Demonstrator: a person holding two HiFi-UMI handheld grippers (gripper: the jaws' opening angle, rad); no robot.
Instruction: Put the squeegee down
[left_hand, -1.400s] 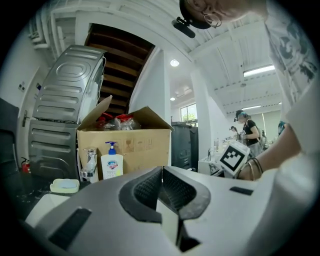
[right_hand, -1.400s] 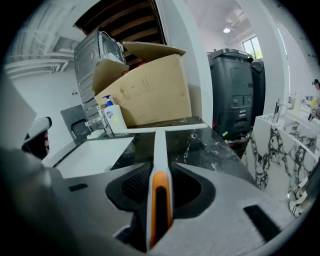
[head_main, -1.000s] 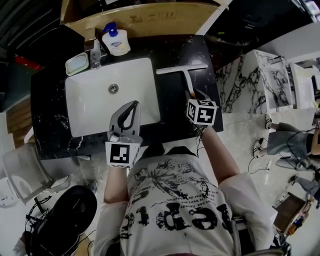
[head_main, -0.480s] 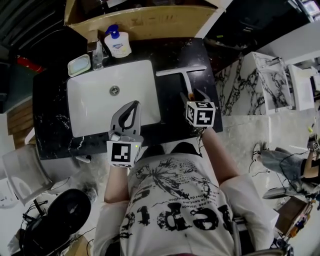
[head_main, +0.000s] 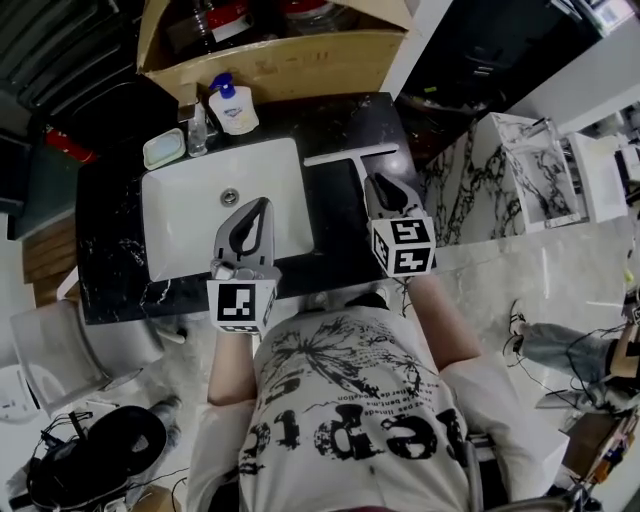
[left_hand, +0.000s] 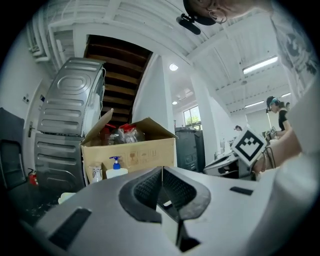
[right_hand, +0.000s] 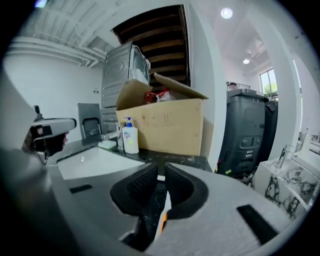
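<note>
The squeegee (head_main: 345, 155), a white blade with a thin handle, lies flat on the black counter (head_main: 340, 250) to the right of the sink. My right gripper (head_main: 378, 182) hangs above the handle and is clear of it. Its jaws are closing to a narrow slit with nothing between them. In the right gripper view the gripper (right_hand: 161, 176) points down at the counter. A white and orange bit of the squeegee handle (right_hand: 161, 216) shows below, through the gap. My left gripper (head_main: 262, 207) hovers over the sink, shut and empty, its jaw tips (left_hand: 162, 170) touching.
A white sink (head_main: 180, 240) fills the counter's left half. A faucet (head_main: 195, 125), a soap bottle (head_main: 232, 105) and a soap dish (head_main: 163, 148) stand behind it. A cardboard box (head_main: 270, 65) sits at the back. A marble-patterned stand (head_main: 540, 170) is to the right.
My right gripper spread its jaws round the squeegee handle, lifted away and narrowed them again. The squeegee stayed on the counter. My left gripper rose a little.
</note>
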